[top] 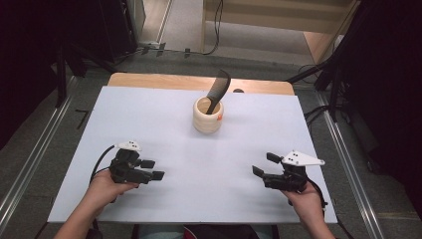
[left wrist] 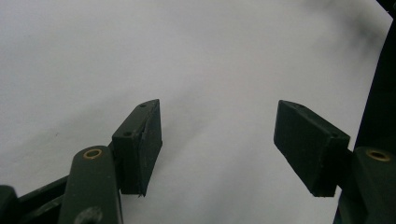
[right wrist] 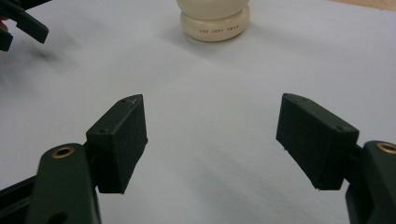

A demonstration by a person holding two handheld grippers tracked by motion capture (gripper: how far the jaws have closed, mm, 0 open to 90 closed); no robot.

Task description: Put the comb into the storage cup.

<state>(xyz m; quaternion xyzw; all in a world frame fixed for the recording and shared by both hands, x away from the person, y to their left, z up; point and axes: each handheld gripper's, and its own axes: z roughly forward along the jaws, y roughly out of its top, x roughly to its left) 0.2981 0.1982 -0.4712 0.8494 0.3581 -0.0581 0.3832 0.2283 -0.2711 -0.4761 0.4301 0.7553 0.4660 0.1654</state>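
The cream cup stood upright toward the far middle of the white table, and a black comb leaned out of its mouth, teeth end up, tilting to the right. Well apart from it, nearer the person, the left gripper hovered at the cup's near left, jaws spread wide with nothing but bare tabletop between them. The right gripper sat at the near right, jaws likewise gaping and empty, aimed across the table so the cup's base showed ahead of it, far off
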